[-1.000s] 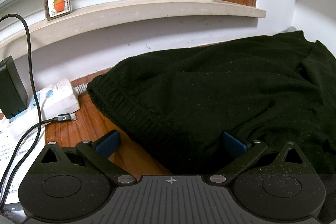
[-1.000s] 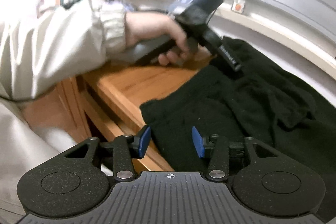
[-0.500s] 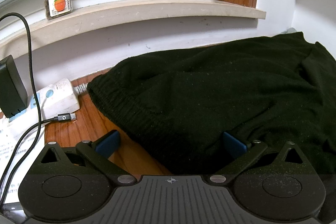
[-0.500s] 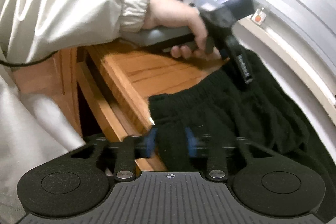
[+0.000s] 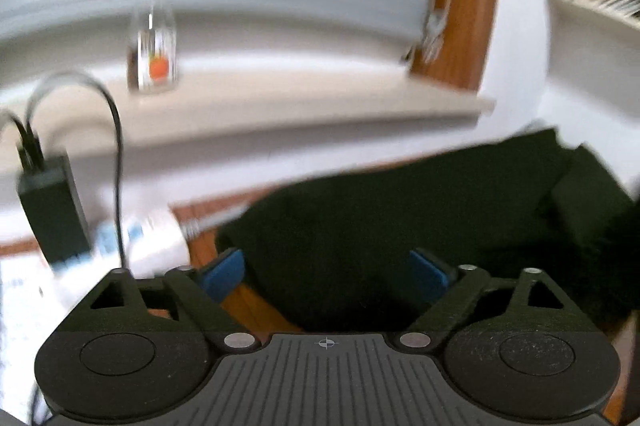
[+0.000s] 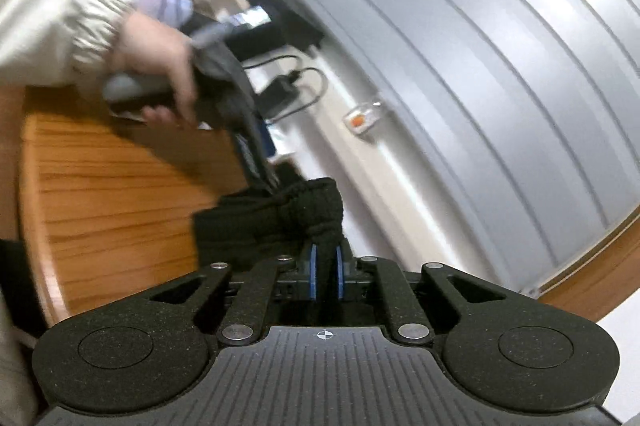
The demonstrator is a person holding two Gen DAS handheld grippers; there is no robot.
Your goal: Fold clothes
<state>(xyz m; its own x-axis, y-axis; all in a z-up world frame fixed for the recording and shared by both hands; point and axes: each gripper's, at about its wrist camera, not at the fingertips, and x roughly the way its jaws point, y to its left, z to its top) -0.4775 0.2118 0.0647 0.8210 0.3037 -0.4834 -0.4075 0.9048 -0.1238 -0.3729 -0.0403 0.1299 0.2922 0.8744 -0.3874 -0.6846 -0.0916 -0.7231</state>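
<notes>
Black knitted cloth (image 5: 400,226) lies in a soft heap on the brown wooden table (image 6: 112,194). The right gripper (image 6: 325,276) is closing and pinches a bunched edge of it between its blue pads (image 6: 313,276). The left gripper (image 5: 326,270) is spread wide and closing around another edge, not squeezing yet. This looks like the grabbing step. Next, the left one should probably pinch too, so both can lift and fold.

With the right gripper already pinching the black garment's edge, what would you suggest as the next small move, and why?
Probably finish closing the left gripper on the black garment. Its closing jaws have cloth between them but no grip, while the right gripper, closing, already pinches a bunched edge, so lifting now would raise one side only.
</notes>
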